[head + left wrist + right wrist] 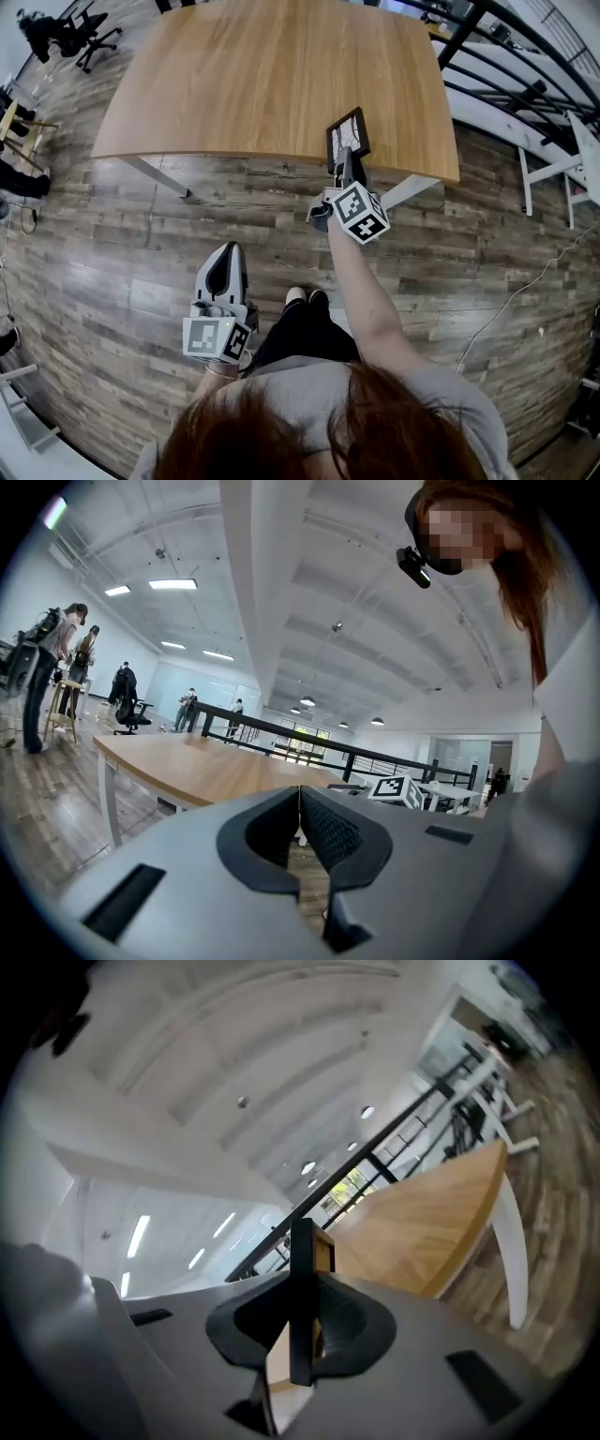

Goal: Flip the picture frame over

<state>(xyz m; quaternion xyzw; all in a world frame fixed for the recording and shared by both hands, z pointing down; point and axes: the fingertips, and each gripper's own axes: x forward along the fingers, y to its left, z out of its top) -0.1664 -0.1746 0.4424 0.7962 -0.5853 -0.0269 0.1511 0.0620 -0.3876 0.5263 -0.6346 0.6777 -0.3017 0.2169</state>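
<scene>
Over the near edge of the counter [281, 84], the right tool [348, 173] pinches the picture frame [348, 134] by its lower edge, seemingly clear of the wood. I judge the flip mid-way: next the wrist must roll the other face up, then lower it flat. The head view shows its pale face; the right gripper view shows it edge-on between the jaws. The left tool [223, 277] hangs low, pressed together and empty.

head: steeply down | gripper views: level, close | shared: table [262, 75]
</scene>
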